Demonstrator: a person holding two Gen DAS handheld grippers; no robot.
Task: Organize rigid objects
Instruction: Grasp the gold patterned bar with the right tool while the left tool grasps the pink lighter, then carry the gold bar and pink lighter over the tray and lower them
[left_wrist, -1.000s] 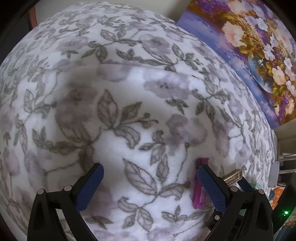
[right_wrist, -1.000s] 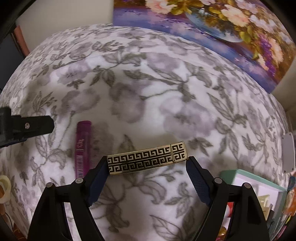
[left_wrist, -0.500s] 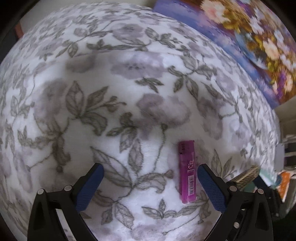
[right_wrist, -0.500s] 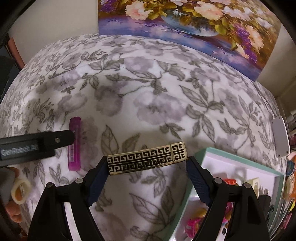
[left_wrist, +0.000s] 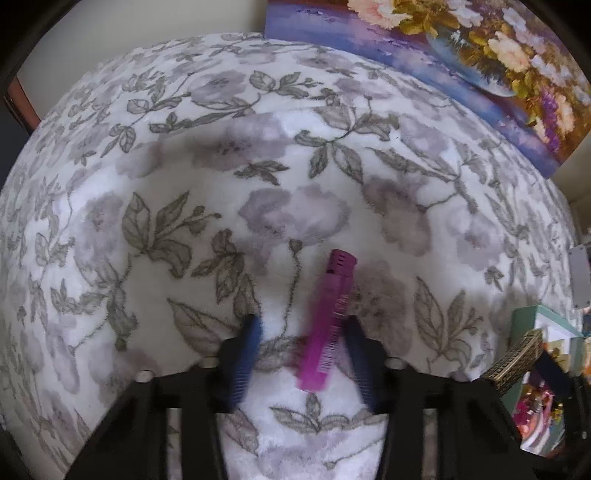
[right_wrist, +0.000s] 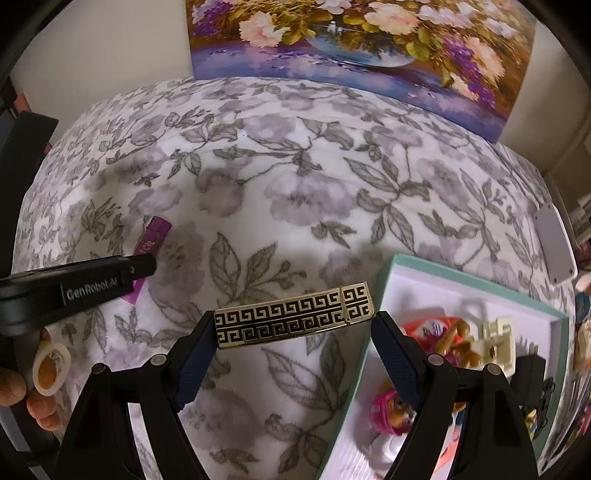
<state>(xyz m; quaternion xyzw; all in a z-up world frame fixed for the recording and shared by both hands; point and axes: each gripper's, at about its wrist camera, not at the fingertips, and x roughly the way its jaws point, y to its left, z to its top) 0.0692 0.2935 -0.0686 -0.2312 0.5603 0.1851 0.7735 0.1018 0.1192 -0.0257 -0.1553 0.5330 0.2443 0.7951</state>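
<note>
Left wrist view: your left gripper (left_wrist: 301, 352) has its jaws half closed around the pink lighter (left_wrist: 330, 325) on the blanket (left_wrist: 184, 177); it lies against the right finger, so closing may twist it loose.

Right wrist view: your right gripper (right_wrist: 293, 354) pinches the gold lighter (right_wrist: 293, 319) endwise beside the box (right_wrist: 384, 280). A slight tilt could drop it short.

Glossy gold-and-black metal lighter (right_wrist: 293, 315), translucent magenta plastic lighter (left_wrist: 330, 321), plush floral blanket (left_wrist: 295, 184) (matt, fuzzy)
</note>
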